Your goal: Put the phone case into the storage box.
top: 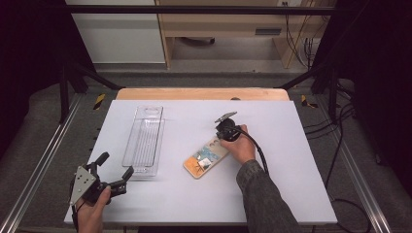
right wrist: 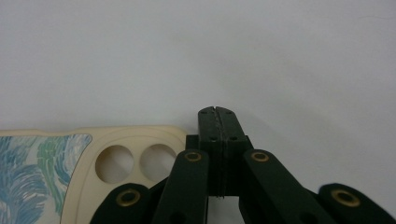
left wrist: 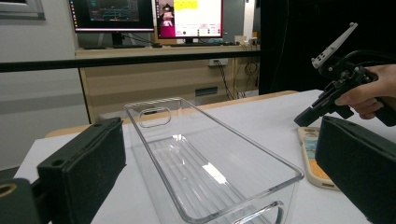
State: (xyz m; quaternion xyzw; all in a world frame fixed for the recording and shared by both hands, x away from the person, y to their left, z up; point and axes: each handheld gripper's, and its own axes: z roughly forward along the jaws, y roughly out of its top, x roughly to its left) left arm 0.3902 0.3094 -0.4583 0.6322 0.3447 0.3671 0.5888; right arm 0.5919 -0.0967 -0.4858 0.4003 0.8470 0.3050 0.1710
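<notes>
Wooden desk (left wrist: 154, 74) w/ 2 monitors (left wrist: 187, 18), grey floor (top: 53, 141), dark surroundings.

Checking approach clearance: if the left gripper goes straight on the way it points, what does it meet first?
Likely the near end wall of the clear bin, framed between the left gripper's open jaws; depth is unclear.

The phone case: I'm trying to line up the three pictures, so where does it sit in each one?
High view: the phone case lies near the table's middle, right of the clear bin, by the right claw.
Left gripper view: phone case at the right edge, partly behind a black pad.
Right gripper view: phone case at bottom left, beside the shut claw.
Shared landmark: the white table.
</notes>
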